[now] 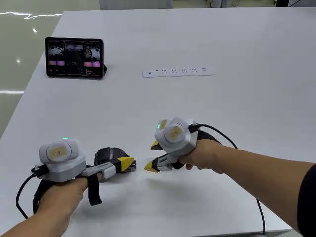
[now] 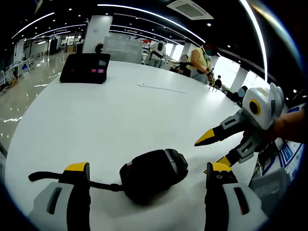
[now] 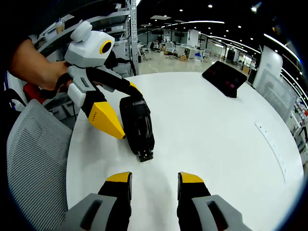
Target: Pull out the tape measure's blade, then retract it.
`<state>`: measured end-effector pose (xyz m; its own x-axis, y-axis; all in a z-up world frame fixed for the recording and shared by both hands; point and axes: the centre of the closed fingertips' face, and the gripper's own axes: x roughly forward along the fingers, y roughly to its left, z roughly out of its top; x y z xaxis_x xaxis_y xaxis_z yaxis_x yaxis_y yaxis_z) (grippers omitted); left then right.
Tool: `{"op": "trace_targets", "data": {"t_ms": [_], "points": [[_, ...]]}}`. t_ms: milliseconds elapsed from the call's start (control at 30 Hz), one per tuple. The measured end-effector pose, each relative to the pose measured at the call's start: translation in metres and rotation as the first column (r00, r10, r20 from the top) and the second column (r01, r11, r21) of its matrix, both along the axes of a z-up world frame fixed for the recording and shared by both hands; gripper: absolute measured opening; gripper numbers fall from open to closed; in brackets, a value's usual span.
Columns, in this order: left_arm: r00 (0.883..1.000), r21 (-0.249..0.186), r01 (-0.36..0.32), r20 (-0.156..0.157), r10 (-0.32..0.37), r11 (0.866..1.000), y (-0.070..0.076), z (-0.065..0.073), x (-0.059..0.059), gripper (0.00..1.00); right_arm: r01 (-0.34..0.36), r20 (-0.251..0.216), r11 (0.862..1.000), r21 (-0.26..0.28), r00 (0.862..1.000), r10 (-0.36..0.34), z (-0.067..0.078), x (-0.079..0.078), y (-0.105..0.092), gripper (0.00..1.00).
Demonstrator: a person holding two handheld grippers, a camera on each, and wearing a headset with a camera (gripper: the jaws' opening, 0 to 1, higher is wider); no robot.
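Head view: you had the tape measure (image 1: 107, 155) lying on the surface (image 1: 222, 108), the left gripper (image 1: 122, 159) set around it, I'd say to steady it. Left gripper view: those jaws stood wide apart, the tape measure between them, not clamped. Right gripper view: your right gripper (image 3: 155, 179) faced its blade end, jaws apart, empty, close by.

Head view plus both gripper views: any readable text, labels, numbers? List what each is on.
No text reads clearly.
Top sticker on left gripper: print blurred.
Top sticker on right gripper: print blurred.
Tablet screen: thumbnails, too small.
Power strip: marks too small.
Tape measure: no legible label.
Blue sign, left gripper view: blurred.
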<state>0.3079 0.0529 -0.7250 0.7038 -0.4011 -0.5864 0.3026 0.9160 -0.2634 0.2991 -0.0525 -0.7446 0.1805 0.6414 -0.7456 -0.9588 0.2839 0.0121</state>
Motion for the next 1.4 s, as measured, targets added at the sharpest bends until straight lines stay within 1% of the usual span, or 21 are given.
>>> {"op": "trace_targets", "data": {"t_ms": [67,100,133,167,200,233,267,333,400,467,533,633,733,1000,1067,1167,1233,1300,1333,1367,1400], "points": [[1.000,0.002,0.030,0.000,-0.030,1.000,-0.002,0.001,-0.003,0.99,0.012,0.002,1.000,0.010,1.000,-0.012,0.002,-0.002,-0.006,0.35],[0.995,-0.032,0.096,0.006,-0.096,0.995,-0.012,0.002,-0.006,0.99,0.028,0.002,1.000,0.011,1.000,-0.028,0.002,-0.002,-0.010,0.36],[0.994,-0.043,0.105,-0.007,-0.105,0.994,-0.014,0.001,-0.009,0.99,0.038,-0.001,0.999,0.013,0.999,-0.038,0.003,-0.002,-0.014,0.37],[0.993,-0.015,0.119,-0.021,-0.119,0.993,-0.011,-0.002,-0.011,0.99,0.048,-0.006,0.999,0.016,0.999,-0.048,0.003,-0.003,-0.016,0.37],[0.987,0.013,0.160,-0.014,-0.159,0.987,-0.013,-0.003,-0.014,0.99,0.065,-0.021,0.997,0.030,0.998,-0.065,0.004,-0.004,-0.020,0.37],[0.985,0.005,0.171,-0.001,-0.171,0.985,-0.016,0.000,-0.014,0.99,0.073,-0.024,0.997,0.034,0.997,-0.072,0.004,-0.004,-0.022,0.38],[0.983,0.017,0.184,-0.002,-0.184,0.983,-0.016,0.000,-0.016,0.99,0.084,-0.020,0.996,0.039,0.996,-0.083,0.005,-0.005,-0.026,0.38],[0.977,0.023,0.212,0.009,-0.212,0.977,-0.016,0.001,-0.016,0.99,0.093,-0.018,0.995,0.045,0.996,-0.093,0.006,-0.006,-0.030,0.39],[0.969,0.042,0.244,0.019,-0.245,0.969,-0.018,0.001,-0.018,0.99,0.105,-0.014,0.993,0.055,0.994,-0.104,0.008,-0.007,-0.035,0.39],[0.962,0.068,0.272,0.013,-0.273,0.960,-0.018,-0.001,-0.020,0.99,0.119,-0.015,0.991,0.060,0.993,-0.118,0.008,-0.009,-0.041,0.40],[0.959,0.079,0.281,0.011,-0.282,0.957,-0.017,-0.001,-0.021,0.99,0.130,-0.011,0.990,0.056,0.992,-0.129,0.007,-0.009,-0.047,0.41],[0.957,0.081,0.289,0.010,-0.291,0.954,-0.016,0.000,-0.021,0.99,0.142,-0.008,0.988,0.060,0.990,-0.142,0.008,-0.011,-0.054,0.42],[0.956,0.076,0.291,0.023,-0.293,0.954,-0.013,0.003,-0.019,0.99,0.151,-0.003,0.986,0.064,0.989,-0.151,0.008,-0.012,-0.060,0.43],[0.942,0.080,0.327,0.048,-0.331,0.942,-0.007,0.010,-0.018,0.99,0.169,0.011,0.982,0.081,0.985,-0.171,0.012,-0.013,-0.075,0.46],[0.938,0.096,0.339,0.046,-0.344,0.936,-0.005,0.009,-0.019,0.99,0.168,0.012,0.982,0.086,0.985,-0.169,0.013,-0.014,-0.078,0.48],[0.937,0.089,0.340,0.051,-0.345,0.936,-0.003,0.010,-0.020,0.99,0.173,0.008,0.981,0.085,0.985,-0.174,0.013,-0.016,-0.084,0.50],[0.936,0.087,0.342,0.054,-0.348,0.936,-0.001,0.010,-0.021,0.99,0.177,0.006,0.979,0.097,0.984,-0.179,0.014,-0.018,-0.088,0.51],[0.932,0.084,0.353,0.059,-0.358,0.932,0.000,0.011,-0.023,0.99,0.181,0.008,0.977,0.112,0.983,-0.183,0.016,-0.021,-0.093,0.53],[0.930,0.081,0.354,0.070,-0.360,0.932,0.000,0.013,-0.023,0.99,0.184,0.008,0.976,0.113,0.983,-0.186,0.016,-0.022,-0.095,0.53],[0.928,0.114,0.353,0.088,-0.363,0.929,0.003,0.014,-0.021,0.99,0.187,0.007,0.976,0.112,0.982,-0.189,0.016,-0.024,-0.100,0.54],[0.929,0.125,0.351,0.081,-0.362,0.928,0.005,0.013,-0.021,0.99,0.189,0.006,0.976,0.109,0.982,-0.191,0.015,-0.025,-0.103,0.54]]}}
